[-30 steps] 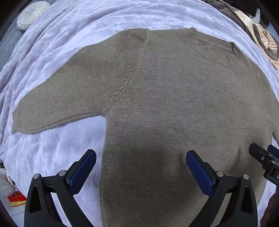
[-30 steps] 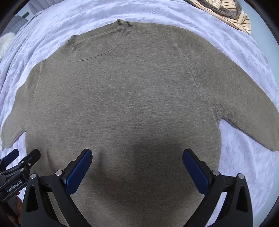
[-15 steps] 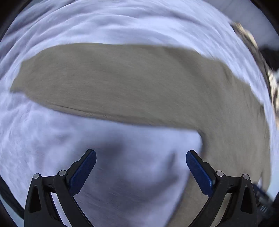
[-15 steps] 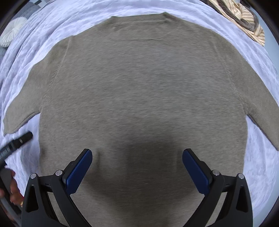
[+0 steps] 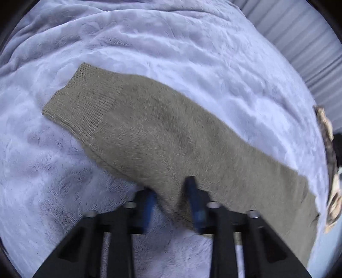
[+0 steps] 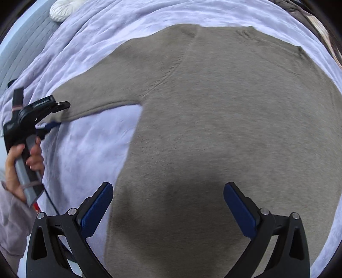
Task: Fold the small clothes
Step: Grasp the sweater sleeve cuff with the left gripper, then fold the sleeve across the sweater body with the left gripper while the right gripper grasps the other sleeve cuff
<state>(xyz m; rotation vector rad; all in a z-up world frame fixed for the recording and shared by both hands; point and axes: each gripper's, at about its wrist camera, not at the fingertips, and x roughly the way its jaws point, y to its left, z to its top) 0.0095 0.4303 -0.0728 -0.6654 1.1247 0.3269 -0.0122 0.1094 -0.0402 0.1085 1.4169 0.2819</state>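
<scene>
A taupe knit sweater [image 6: 213, 117] lies flat on a lilac blanket [image 6: 89, 149]. In the left wrist view its sleeve [image 5: 160, 132] runs slantwise, with the ribbed cuff [image 5: 81, 100] at the upper left. My left gripper [image 5: 170, 188] is closing its jaws on the sleeve's lower edge, and a fold of knit is pinched between the blue pads [image 5: 193, 198]. In the right wrist view the left gripper [image 6: 58, 114] sits at the sleeve's end, held by a hand [image 6: 12, 162]. My right gripper [image 6: 168, 192] hovers open over the sweater's body, with nothing between its fingers.
A round white cushion [image 6: 64, 8] lies at the far left of the bed. A heap of striped clothes [image 5: 329, 171] sits at the right edge. A grey ribbed surface [image 5: 299, 42] borders the blanket. Bare blanket [image 5: 53, 181] lies left of the sleeve.
The left gripper swept left from the sweater's body to the sleeve, rolled, and shut on the sleeve's edge. The right gripper also shifted left over the body and stayed open.
</scene>
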